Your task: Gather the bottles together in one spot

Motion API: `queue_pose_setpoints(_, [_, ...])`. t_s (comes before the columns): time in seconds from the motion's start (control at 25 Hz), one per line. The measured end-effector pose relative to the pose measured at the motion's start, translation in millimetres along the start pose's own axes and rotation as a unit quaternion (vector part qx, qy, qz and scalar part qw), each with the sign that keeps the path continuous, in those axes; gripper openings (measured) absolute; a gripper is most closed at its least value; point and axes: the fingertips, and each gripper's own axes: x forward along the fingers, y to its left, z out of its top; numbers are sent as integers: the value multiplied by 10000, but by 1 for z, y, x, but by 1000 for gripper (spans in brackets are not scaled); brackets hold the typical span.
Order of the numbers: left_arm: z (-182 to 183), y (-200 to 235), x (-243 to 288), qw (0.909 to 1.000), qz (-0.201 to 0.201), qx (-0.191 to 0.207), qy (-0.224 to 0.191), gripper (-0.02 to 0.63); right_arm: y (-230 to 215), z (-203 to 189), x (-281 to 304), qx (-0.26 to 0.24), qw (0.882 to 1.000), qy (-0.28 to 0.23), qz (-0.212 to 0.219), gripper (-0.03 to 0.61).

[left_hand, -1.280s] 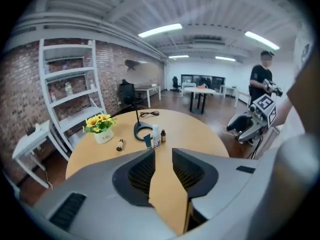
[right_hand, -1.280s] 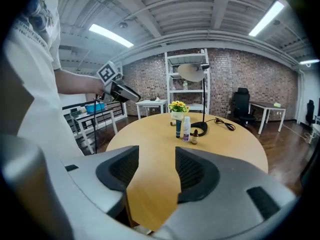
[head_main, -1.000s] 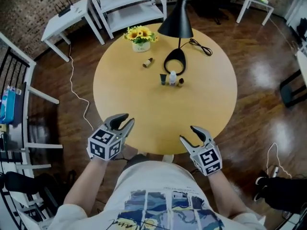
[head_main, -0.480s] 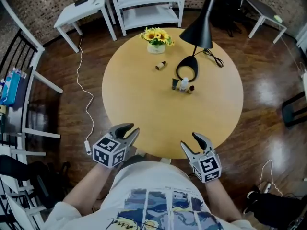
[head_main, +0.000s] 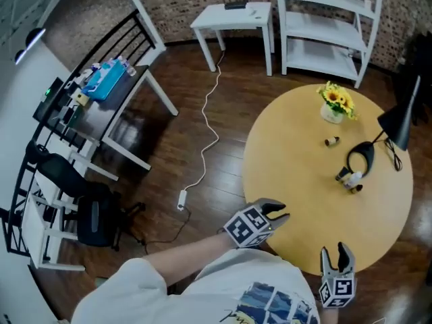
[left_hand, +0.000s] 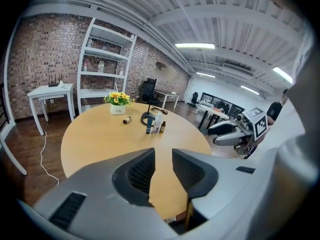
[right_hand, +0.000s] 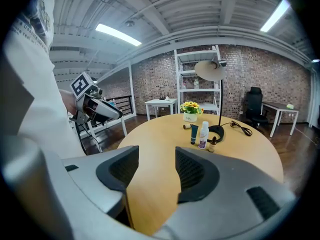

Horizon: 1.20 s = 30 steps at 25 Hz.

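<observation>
Brick walls, white shelves and a dark wood floor are surrounding a round wooden counter (head_main: 290,154). Over the last second the head view has been swinging to the person's left, so the counter is now sitting at the picture's right instead of its centre. Both tongs are staying by the counter's near edge. The left tongs (head_main: 275,214) are holding their jaws a little apart with nothing between them. The right tongs (head_main: 337,251) are standing wider open, also empty. Well ahead of both tongs, three bottles (head_main: 351,179) are standing together just beside a lamp base (head_main: 361,157). A fourth bottle (head_main: 331,141) is lying on its side farther off, apart from the group, near a pot of sunflowers (head_main: 333,106). No bottle has been moving, so the gathering is probably still waiting on that lone bottle.
</observation>
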Motion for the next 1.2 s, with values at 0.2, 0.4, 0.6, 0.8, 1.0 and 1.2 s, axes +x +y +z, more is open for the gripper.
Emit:
queue_pose_setpoints(0.2, [-20, 42, -11, 10000, 74, 12, 32, 110, 19, 3, 42, -41, 9999, -13, 132, 250])
queue_pose_setpoints(0.4, [-35, 99, -26, 9995, 128, 246, 136, 110, 42, 16, 78, 67, 9999, -19, -106, 250])
queue_pose_setpoints(0.6, [-3, 116, 4, 9971, 29, 655, 384, 126, 26, 33, 63, 234, 9985, 33, -488, 252])
queue_pose_setpoints(0.8, [34, 156, 62, 9888, -123, 1349, 621, 158, 28, 31, 51, 564, 9940, 103, -930, 275])
queue_pose_setpoints(1.0, [73, 205, 142, 9792, -227, 1757, 985, 209, 28, 23, 48, 883, 9866, 267, -1342, 284])
queue_pose_setpoints(1.2, [99, 238, 217, 9732, -380, 1883, 1266, 209, 32, 17, 45, 1216, 9759, 461, -1752, 284])
